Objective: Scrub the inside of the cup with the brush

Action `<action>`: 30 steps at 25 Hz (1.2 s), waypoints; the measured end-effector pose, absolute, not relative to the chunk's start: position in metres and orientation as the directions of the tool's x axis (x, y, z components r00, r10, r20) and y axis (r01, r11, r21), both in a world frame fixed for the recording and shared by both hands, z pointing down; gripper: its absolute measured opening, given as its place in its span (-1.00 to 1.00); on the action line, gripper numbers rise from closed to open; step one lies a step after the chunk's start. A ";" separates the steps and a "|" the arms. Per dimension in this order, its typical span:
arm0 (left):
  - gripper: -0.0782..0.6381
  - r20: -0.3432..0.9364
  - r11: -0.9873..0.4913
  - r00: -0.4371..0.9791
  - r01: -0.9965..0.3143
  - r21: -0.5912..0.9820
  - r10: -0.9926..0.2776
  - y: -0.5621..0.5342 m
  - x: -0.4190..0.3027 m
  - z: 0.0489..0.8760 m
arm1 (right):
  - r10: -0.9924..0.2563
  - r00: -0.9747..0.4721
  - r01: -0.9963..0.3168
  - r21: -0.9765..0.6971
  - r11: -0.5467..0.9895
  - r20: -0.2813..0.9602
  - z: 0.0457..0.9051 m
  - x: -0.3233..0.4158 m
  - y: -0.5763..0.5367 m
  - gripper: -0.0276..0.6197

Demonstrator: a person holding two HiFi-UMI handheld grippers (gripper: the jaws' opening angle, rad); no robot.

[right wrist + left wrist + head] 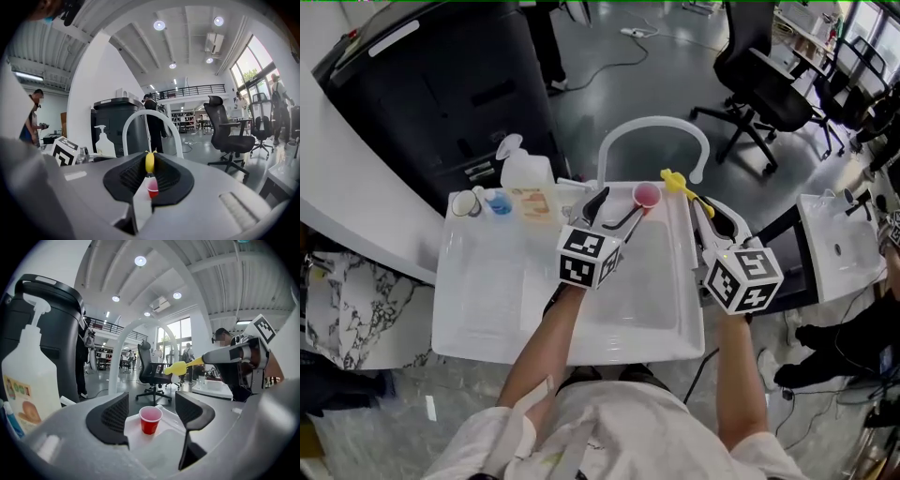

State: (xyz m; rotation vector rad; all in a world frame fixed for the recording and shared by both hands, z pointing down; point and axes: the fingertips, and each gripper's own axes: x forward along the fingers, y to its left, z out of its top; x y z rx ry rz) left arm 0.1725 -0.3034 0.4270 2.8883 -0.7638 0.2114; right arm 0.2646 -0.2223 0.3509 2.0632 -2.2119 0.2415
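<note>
A small red cup (pixel 646 195) stands upright on the back ledge of the white sink (pixel 478 300), under the arched white faucet (pixel 654 127). My left gripper (pixel 617 208) is just in front of it, open. In the left gripper view the cup (pixel 150 419) shows between the spread fingers (pixel 110 420), which do not touch it. My right gripper (pixel 705 208) is shut on a yellow brush (pixel 677 182), whose head hangs to the right of the cup. In the right gripper view the brush (pixel 149 161) sticks out above the cup (pixel 152 186).
A white pump bottle (pixel 525 173) and small containers (pixel 467 202) stand at the sink's back left. A black bin (pixel 441 84) is behind them. Office chairs (pixel 759 94) stand beyond the faucet, and a second white basin (pixel 839 239) is at the right.
</note>
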 end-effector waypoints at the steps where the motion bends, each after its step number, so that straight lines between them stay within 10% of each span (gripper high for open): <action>1: 0.11 0.173 -0.856 0.857 -0.506 0.105 -0.485 -0.303 0.177 0.430 | -0.979 -0.085 -0.996 -0.045 0.078 0.186 0.352 0.268 -0.223 -0.80; 30: 0.28 0.328 -0.793 0.771 -0.601 0.094 -0.545 -0.342 0.259 0.565 | -0.926 -0.294 -0.956 -0.065 0.287 0.237 0.390 0.311 -0.241 -0.80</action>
